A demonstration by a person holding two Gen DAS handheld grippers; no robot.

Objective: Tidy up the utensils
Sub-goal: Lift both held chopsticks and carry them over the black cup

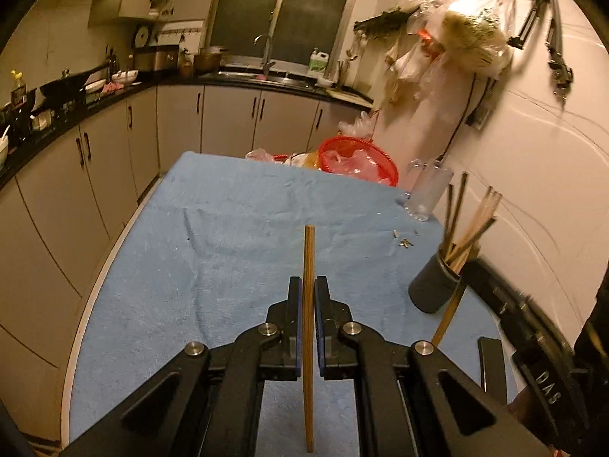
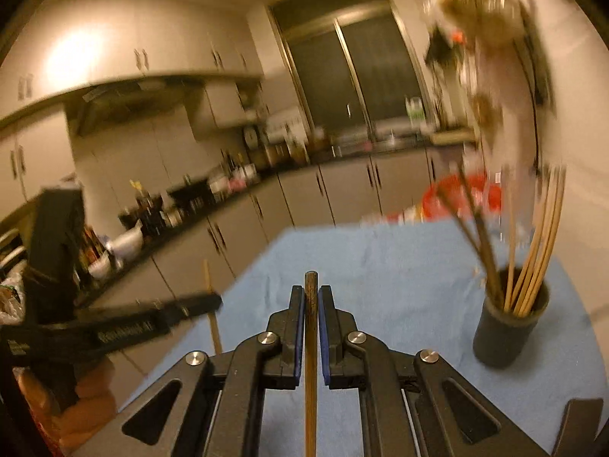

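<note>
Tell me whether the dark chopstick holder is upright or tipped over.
Upright. The dark holder stands on its base on the blue cloth, open mouth up, with chopsticks fanning out above its rim.

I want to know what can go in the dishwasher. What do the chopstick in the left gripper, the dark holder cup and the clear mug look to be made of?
Chopstick: likely wood or bamboo; matte brown, faintly streaked.
Dark holder cup: probably matte plastic; even dark grey, no shine, though coated metal is possible.
Clear mug: glass or clear plastic; see-through with a handle, undecidable from here.
</note>
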